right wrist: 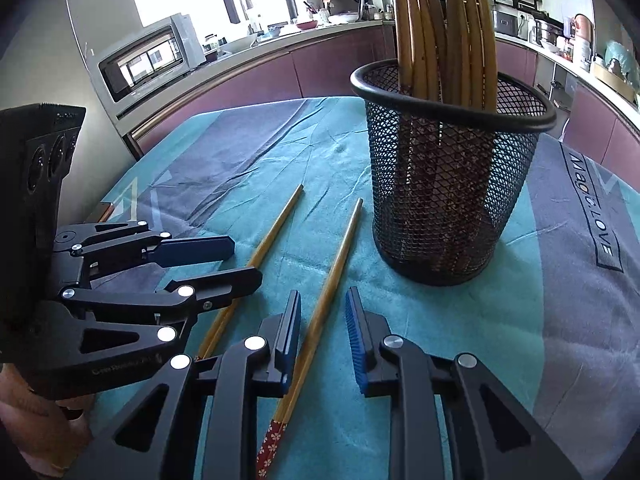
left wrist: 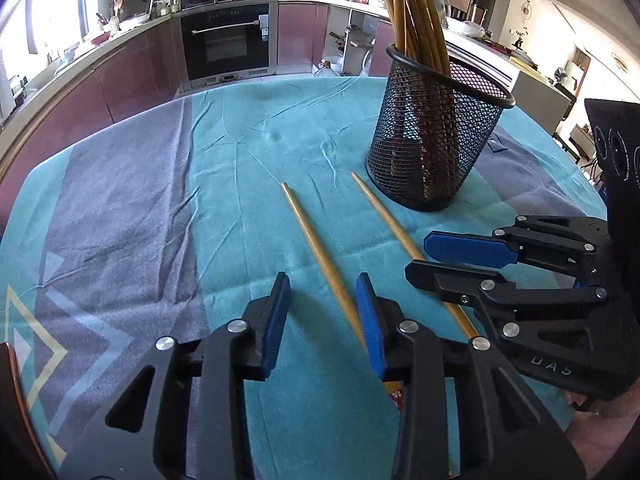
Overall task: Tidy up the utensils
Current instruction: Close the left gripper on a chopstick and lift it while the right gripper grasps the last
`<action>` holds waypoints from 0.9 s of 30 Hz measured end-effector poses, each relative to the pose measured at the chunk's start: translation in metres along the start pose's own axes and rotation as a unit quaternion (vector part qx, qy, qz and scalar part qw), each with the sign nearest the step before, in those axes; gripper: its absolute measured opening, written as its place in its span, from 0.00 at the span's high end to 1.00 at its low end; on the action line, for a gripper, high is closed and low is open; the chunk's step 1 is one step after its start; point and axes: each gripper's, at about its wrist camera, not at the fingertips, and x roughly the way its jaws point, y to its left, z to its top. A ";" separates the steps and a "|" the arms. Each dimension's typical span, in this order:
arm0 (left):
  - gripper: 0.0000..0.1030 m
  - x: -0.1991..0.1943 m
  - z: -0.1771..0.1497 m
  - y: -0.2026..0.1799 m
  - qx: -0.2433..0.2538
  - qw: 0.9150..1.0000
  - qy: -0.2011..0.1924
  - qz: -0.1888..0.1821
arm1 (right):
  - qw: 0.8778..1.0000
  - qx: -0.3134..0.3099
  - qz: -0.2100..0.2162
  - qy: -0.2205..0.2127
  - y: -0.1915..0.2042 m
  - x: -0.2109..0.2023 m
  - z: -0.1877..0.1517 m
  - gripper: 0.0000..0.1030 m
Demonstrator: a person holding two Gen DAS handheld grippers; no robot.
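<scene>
Here, a black wire-mesh cup (left wrist: 436,136) packed with upright bamboo chopsticks (left wrist: 416,20) stands on a teal and grey towel-like cloth (left wrist: 160,184) covering the table; behind it runs a kitchen counter with mauve cabinet fronts (left wrist: 132,68) and a built-in black oven (left wrist: 224,40). Two loose bamboo chopsticks lie side by side on the cloth just in front of the cup, tips toward it, nothing lying across them. The left gripper (left wrist: 324,300) points steeply down at the cloth and straddles the left loose chopstick (left wrist: 316,240), which runs between its blue pads (left wrist: 276,320); the jaws stand partly closed, with a gap visible on either side of the stick, so no grip shows. The right gripper (right wrist: 322,320) sits beside it at a similar downward tilt, over the right loose chopstick (right wrist: 332,276), whose red flower-patterned end (right wrist: 272,448) passes under the jaws; its pads are narrow but apart from the stick. In the left wrist view the right gripper's fingers lie across the right chopstick's lower part. A bit of a hand (right wrist: 28,432) shows beneath the left gripper's body in the right wrist view.
</scene>
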 end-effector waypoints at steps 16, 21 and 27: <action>0.87 0.002 0.001 -0.002 -0.021 1.000 -0.003 0.006 | 1.000 0.015 0.003 0.002 -0.006 0.002 0.004 0.95; 0.91 0.001 -0.001 0.001 -0.033 0.999 -0.003 -0.002 | 1.000 0.016 0.011 0.001 -0.007 -0.002 0.002 0.95; 0.92 -0.003 -0.002 0.003 -0.040 0.999 -0.004 -0.010 | 0.999 0.016 0.030 -0.013 -0.008 -0.015 0.002 0.95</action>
